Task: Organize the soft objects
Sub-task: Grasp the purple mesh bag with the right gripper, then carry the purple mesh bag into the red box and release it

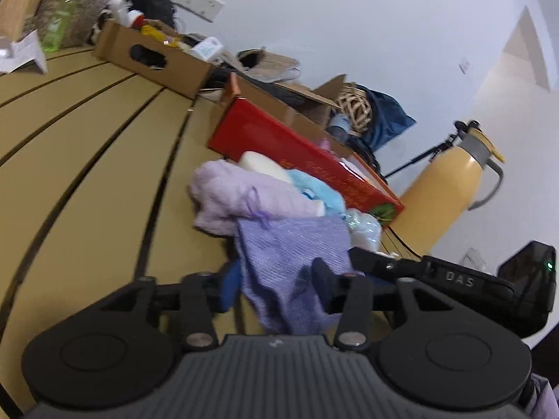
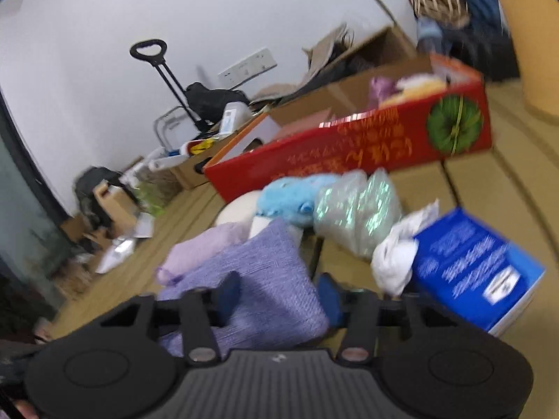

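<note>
A purple knit cloth [image 1: 290, 262] lies between the fingers of both grippers; it also shows in the right wrist view [image 2: 265, 289]. My left gripper [image 1: 276, 286] is shut on the cloth. My right gripper [image 2: 279, 296] has its fingers on either side of the same cloth, closed on it. Behind it lie a lilac towel [image 1: 237, 195], a blue plush toy [image 2: 290, 199], a white soft item [image 1: 262, 164] and a clear bag [image 2: 356, 209]. A red box [image 2: 349, 153] holds other soft things.
A blue carton [image 2: 478, 265] and white crumpled plastic [image 2: 398, 255] lie right of my right gripper. A yellow flask [image 1: 450, 185] stands beside the red box. Cardboard boxes [image 1: 153, 56] and clutter line the wall. The right gripper body [image 1: 464, 279] shows in the left view.
</note>
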Tool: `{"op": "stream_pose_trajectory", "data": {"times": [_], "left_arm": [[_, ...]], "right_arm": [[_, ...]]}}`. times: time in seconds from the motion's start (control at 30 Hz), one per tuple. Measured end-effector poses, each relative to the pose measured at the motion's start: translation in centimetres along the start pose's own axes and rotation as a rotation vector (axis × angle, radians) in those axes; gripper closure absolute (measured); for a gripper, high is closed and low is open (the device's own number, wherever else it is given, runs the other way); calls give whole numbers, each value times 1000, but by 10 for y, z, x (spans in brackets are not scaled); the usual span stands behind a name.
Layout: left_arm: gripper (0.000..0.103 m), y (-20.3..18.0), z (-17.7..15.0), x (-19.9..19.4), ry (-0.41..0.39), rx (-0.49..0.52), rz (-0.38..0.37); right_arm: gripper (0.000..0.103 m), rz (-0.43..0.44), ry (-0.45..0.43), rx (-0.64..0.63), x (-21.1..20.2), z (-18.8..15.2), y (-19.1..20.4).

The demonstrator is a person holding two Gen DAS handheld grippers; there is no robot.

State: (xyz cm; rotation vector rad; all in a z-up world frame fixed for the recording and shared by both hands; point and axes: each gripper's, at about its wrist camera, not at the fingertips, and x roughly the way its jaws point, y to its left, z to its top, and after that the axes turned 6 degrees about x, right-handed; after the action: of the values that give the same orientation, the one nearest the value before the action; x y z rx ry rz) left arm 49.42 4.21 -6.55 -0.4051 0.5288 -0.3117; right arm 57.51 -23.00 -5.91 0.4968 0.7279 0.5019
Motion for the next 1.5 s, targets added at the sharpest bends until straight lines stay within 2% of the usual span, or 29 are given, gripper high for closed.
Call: {"op": "stream_pose_trajectory", "data": {"times": [0.07,0.1,0.17,0.23,0.53,0.6,0.63,0.67,0.7,0.8,0.87,0.9,0.93,0.97,1.03,1.1,1.17,1.27,1.33,1.4,1.5], "left_arm": [[54,-5,-2,1,-5,12,12],[55,-5,-2,1,-6,13,17],[72,-5,-2,1,-9,9,47],[93,-3,-1,2,-1,1,17],[95,-16,-4,-20,-30,59,17],[95,-17,-3,-20,-13,72,22],[95,-16,-3,-18,-1,71,24],[95,-15,-2,-15,16,64,24],[95,-13,-2,-11,34,57,30],[96,-12,-3,-7,45,70,43],[96,-13,-3,-6,47,76,39],[96,-13,-3,-6,48,85,44],[96,-13,-3,-6,49,90,45],[96,-14,-2,-7,47,94,42],[95,-22,5,-14,31,131,36],[96,-31,21,-22,-10,173,12],[96,-41,50,-23,-46,230,-4],[96,-50,104,-1,-66,299,-23],[96,-48,144,32,-40,319,-27],[96,-46,178,71,4,340,26],[95,-34,207,135,99,368,115]], "right_arm": [[92,22,31,-7,0,-4,2],[97,25,37,-21,-1,-6,4],[98,26,34,-48,-3,-11,8],[99,23,18,-65,-7,-14,12],[100,57,2,-65,-30,-20,16],[93,87,16,-63,-33,-19,17],[81,99,13,-57,-33,-18,17],[53,104,4,-47,-32,-16,16],[44,105,0,-46,-30,-13,15],[43,53,1,-64,-19,-5,16],[49,58,45,-60,-7,-1,14],[55,71,66,-47,-2,0,12],[77,93,67,-30,-1,1,10],[91,120,70,-14,-1,1,9],[93,110,69,-40,-8,3,17],[94,112,41,-74,-21,8,29],[94,128,-13,-94,-34,24,42],[94,105,-73,-139,-31,66,58],[94,61,-95,-151,-12,102,63],[94,46,-78,-123,15,136,62],[94,-47,-41,-120,69,173,56]]}}
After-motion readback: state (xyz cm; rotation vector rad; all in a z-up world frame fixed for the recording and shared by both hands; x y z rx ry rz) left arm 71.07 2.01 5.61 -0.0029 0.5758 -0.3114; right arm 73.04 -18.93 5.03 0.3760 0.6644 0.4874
